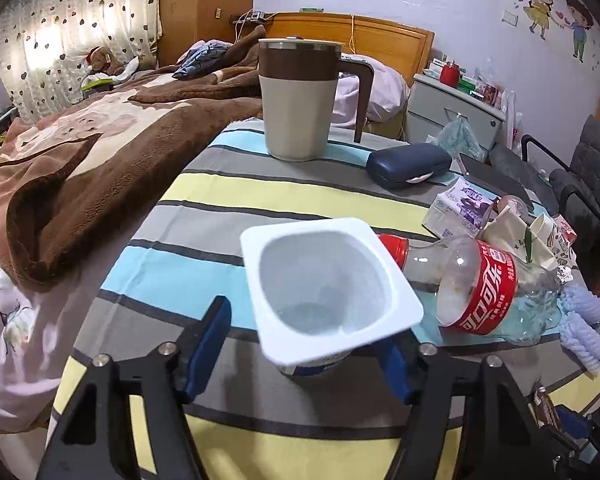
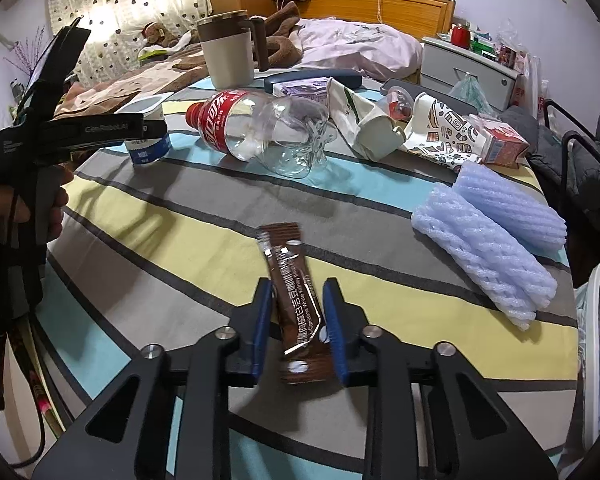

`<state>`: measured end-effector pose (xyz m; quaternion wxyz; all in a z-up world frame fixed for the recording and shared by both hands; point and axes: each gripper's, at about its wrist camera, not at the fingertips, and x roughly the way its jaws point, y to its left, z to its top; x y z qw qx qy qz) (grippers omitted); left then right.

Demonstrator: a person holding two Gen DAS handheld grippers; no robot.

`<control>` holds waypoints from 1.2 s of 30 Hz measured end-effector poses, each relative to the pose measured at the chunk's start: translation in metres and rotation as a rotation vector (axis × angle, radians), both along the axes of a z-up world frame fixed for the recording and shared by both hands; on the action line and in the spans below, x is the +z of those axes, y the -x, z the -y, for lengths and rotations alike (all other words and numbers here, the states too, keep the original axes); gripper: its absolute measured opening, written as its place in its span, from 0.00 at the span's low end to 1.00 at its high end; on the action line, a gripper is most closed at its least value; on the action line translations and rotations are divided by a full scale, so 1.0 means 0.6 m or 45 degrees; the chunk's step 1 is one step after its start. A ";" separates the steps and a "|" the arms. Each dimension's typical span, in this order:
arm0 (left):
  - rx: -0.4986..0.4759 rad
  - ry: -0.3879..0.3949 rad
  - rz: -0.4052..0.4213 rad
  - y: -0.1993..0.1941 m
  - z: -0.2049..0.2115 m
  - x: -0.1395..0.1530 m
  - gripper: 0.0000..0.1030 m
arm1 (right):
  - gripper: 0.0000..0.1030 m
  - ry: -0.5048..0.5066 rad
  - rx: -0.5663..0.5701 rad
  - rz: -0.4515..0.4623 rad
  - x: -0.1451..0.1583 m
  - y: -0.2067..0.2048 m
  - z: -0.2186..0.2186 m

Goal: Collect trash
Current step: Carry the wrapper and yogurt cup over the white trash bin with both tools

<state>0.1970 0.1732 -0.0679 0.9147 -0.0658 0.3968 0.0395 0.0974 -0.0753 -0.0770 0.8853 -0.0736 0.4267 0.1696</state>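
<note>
A white yogurt cup [image 1: 328, 280] stands on the striped table [image 1: 220, 196], between the fingers of my left gripper [image 1: 304, 332]. The left blue pad [image 1: 208, 344] stands clear of the cup's side, so this gripper is open. In the right wrist view the same cup [image 2: 148, 148] sits at the far left with a left-gripper finger [image 2: 140, 128] across it. My right gripper [image 2: 298, 286] is shut on a brown sachet [image 2: 296, 304] that lies on the cloth. An empty cola bottle [image 1: 488, 292] [image 2: 256, 128] lies on its side beside the cup.
Crushed paper cups [image 2: 364, 120], a purple carton [image 1: 460, 208], a red carton [image 2: 500, 144] and blue foam nets [image 2: 488, 248] lie to the right. A mug [image 1: 296, 96] and a dark case [image 1: 408, 164] sit at the back. A white bin rim [image 2: 596, 320] shows at the right edge.
</note>
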 end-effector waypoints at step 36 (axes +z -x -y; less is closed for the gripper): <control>-0.403 0.026 0.261 0.155 0.241 0.147 0.49 | 0.21 -0.082 -0.276 0.298 0.108 0.056 0.150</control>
